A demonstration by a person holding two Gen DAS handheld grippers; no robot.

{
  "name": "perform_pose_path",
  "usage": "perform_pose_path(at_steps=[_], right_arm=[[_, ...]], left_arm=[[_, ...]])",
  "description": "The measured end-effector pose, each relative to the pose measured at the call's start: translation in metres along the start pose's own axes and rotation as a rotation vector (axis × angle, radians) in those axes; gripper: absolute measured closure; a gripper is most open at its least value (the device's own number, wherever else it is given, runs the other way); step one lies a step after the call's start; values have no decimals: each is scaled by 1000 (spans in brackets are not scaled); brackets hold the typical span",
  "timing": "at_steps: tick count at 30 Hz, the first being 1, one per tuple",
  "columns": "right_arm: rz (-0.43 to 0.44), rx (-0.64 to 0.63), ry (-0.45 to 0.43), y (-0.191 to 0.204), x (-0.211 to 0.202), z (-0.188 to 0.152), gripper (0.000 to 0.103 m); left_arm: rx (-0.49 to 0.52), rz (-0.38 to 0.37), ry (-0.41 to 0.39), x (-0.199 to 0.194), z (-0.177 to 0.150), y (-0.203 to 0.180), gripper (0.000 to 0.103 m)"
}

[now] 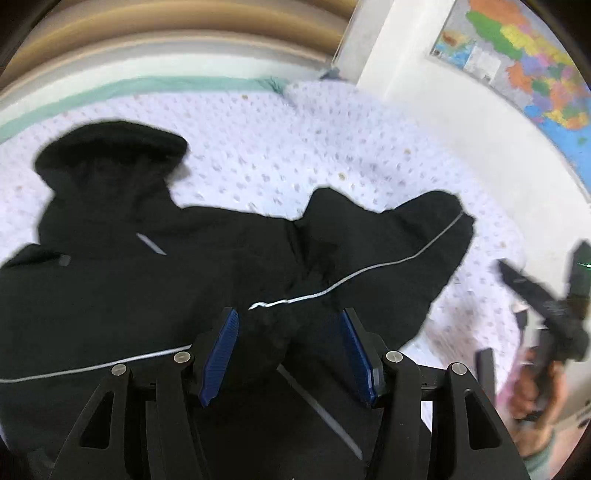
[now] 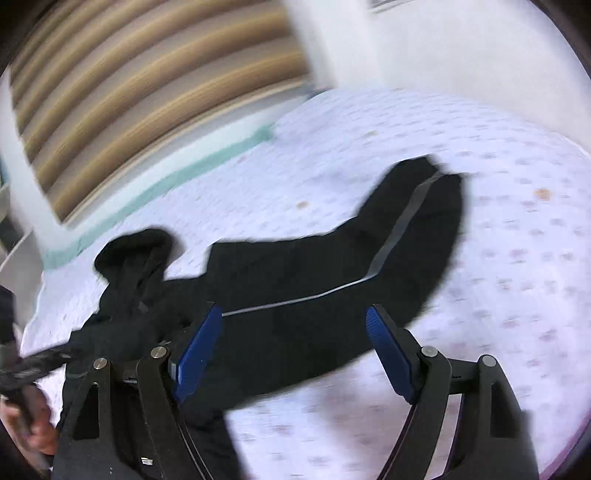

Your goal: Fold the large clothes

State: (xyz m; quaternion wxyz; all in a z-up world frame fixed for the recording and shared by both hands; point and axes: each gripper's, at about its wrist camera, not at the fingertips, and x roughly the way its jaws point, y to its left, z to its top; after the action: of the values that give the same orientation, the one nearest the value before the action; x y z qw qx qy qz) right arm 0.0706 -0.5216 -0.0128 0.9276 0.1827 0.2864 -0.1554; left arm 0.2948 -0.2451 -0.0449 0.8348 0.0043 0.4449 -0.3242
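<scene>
Garment: a black hooded jacket (image 1: 155, 280) is laid flat on the bed, filling the left-wrist view from 9 to 3 o'clock; a thin pale piping line (image 1: 369, 271) is traced along it.
Hood: the hood (image 1: 110, 147) is seen at 10 o'clock, pointing toward the striped headboard (image 1: 177, 26).
Sleeve: one sleeve (image 2: 406, 229) is thrown out toward 1 o'clock in the right-wrist view, apparently spread so it can be folded inward.
Surface: a pale dotted bedspread (image 1: 295, 140) is exposed around the jacket; a green edge (image 1: 147, 86) is noted at 11 o'clock.
Left gripper (image 1: 288, 354): blue pads are held apart over the black cloth; whether fabric is pinched between them cannot be told from the blurred picture.
Right gripper (image 2: 293, 354): jaws are stood wide apart above the jacket body, nothing clamped; likely released so a new hold can be taken.
Wall: a coloured map (image 1: 532, 62) is hung at 2 o'clock.
Stage, judged: folding is barely begun; hood and sleeve are not yet turned in.
</scene>
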Motion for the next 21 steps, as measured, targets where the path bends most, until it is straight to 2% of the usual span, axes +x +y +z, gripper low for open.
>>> perform_pose_path(at_steps=[3, 5, 7, 8, 12, 16, 18, 20, 21], right_arm=[[-101, -2, 1, -39, 6, 13, 20], [-108, 9, -1, -58, 7, 19, 22], [-128, 9, -9, -72, 15, 25, 22], [-141, 8, -10, -75, 19, 25, 22], [-158, 45, 30, -103, 54, 37, 22], [-174, 103, 68, -124, 95, 46, 22], [-155, 132, 79, -129, 114, 50, 21], [-120, 105, 60, -122, 127, 58, 21], [-92, 87, 60, -117, 135, 62, 25]], left_arm=[[34, 52, 17, 60, -13, -16, 45], [61, 68, 24, 100, -33, -29, 41], [124, 140, -41, 118, -49, -40, 37], [141, 150, -60, 121, -51, -41, 37], [75, 41, -83, 112, -50, -20, 37], [93, 41, -102, 113, -52, -22, 36], [98, 41, -110, 115, -55, -24, 35], [94, 29, -119, 114, -56, -22, 35], [91, 22, -124, 114, -56, -21, 35]])
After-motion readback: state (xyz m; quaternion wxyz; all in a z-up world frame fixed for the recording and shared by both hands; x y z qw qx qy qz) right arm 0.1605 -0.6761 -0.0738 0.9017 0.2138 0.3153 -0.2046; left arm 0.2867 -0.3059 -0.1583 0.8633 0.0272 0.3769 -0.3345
